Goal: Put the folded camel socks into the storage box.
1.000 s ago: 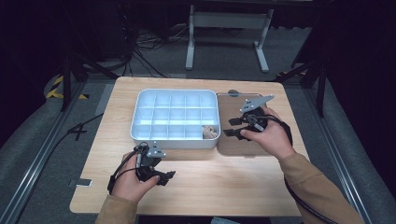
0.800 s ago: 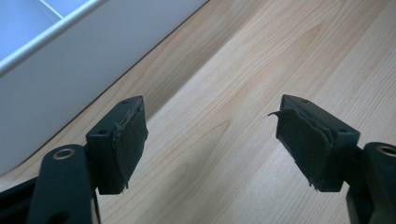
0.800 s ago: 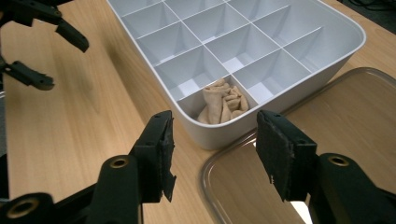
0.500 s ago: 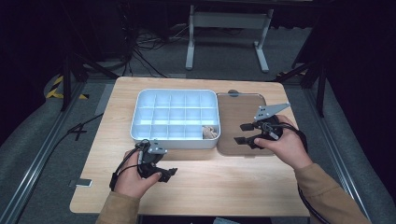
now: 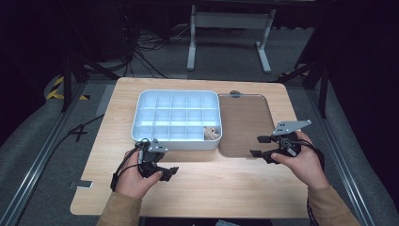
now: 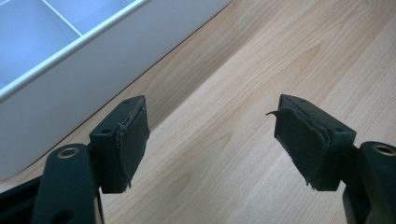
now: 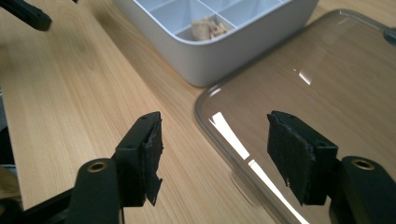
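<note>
A white compartment tray (image 5: 176, 117) sits mid-table, with small tan pieces (image 5: 211, 133) in its near right compartment. Flat against the tray's right side lies its clear lid (image 5: 244, 125). My left gripper (image 5: 168, 172) is open just off the tray's near edge, with nothing between its jaws. In the left gripper view the left gripper (image 6: 212, 144) hovers over bare wood beside the tray wall (image 6: 70, 79). My right gripper (image 5: 259, 146) is open and empty at the lid's near right part. The right gripper view has the right gripper (image 7: 215, 158) over the lid's rim (image 7: 224, 135), facing the tan pieces (image 7: 205, 28).
The wooden table (image 5: 226, 183) has free room along its near side between the two hands. A small dark knob (image 5: 234, 93) sits at the lid's far edge. Cables and a metal stand (image 5: 226, 28) lie on the floor beyond the table.
My right gripper has drawn back from the tray's near right compartment, moving right and towards the person across the lid. The left gripper has barely moved.
</note>
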The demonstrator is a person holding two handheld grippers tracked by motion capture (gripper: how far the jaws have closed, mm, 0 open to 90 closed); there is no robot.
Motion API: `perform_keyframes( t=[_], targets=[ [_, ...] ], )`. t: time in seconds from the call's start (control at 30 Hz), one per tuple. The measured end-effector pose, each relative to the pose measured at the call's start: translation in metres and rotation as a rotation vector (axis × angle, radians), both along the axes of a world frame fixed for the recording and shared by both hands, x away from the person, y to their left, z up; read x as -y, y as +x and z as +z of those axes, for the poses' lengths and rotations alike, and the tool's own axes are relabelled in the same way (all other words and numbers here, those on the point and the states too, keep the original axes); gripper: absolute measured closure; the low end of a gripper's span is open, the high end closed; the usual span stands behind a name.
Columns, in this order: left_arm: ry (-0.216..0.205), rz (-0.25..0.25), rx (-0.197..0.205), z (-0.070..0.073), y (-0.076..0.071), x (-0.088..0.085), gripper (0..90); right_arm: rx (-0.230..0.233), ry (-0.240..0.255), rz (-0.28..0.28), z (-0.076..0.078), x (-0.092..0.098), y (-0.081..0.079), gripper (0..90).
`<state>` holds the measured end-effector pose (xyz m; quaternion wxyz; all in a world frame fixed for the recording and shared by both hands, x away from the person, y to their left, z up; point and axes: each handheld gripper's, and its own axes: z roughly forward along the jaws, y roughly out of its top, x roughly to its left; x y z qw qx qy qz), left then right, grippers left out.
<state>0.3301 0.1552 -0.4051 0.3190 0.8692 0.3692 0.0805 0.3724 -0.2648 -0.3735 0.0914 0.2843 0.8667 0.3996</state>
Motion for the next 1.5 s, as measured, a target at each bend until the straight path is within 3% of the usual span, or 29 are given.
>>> perform_keyframes(
  t=[0.13,0.27,0.6,0.87,1.0,1.1,1.5],
  targets=[
    [0.013,-0.004,-0.004,0.002,0.000,-0.002,26.6,0.005,-0.034,-0.003,-0.006,0.003,0.000,36.4],
    [0.016,0.009,0.000,0.000,0.000,-0.003,26.4,0.005,-0.015,-0.011,-0.016,0.008,0.001,36.2],
    [0.049,0.008,-0.035,-0.010,0.004,-0.006,24.8,-0.017,-0.064,-0.048,-0.056,0.020,0.003,36.1],
    [0.054,0.020,-0.055,-0.014,0.005,-0.008,24.1,-0.024,-0.050,-0.047,-0.073,0.024,-0.005,36.5],
    [0.056,0.004,-0.055,-0.014,0.006,-0.007,23.9,0.008,-0.001,-0.012,-0.080,0.023,-0.010,39.0],
    [0.053,0.007,-0.059,-0.014,0.006,-0.007,23.8,-0.001,0.009,0.012,-0.086,0.022,-0.013,39.0],
    [0.073,-0.039,-0.079,-0.020,0.006,-0.005,22.2,0.016,-0.044,0.084,-0.102,0.015,-0.019,37.1]
  ],
)
